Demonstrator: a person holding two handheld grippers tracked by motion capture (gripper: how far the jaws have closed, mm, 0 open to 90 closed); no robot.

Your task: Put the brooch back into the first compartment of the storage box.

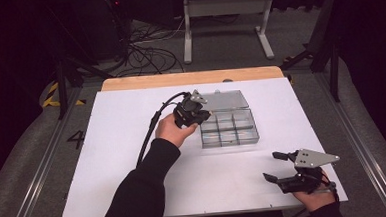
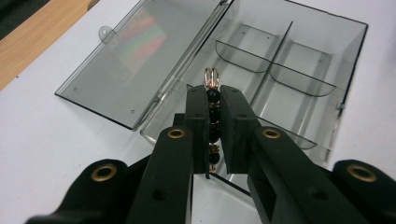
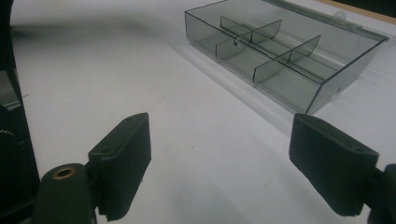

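Partly hidden between left tool (image 2: 214,109) pads: beaded piece (image 2: 213,100), lower end unclear.

The clear box (image 1: 228,128) with its lid (image 1: 222,100) folded flat toward 12 o'clock is the one obstacle on the white surface (image 1: 113,157). Its upright dividers (image 2: 275,65) split the inside. Open room lies at 6, 9 and 3 o'clock.

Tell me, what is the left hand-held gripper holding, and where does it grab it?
The left hand-held gripper pinches a beaded wire piece along its beaded middle; its wire loop sticks out.
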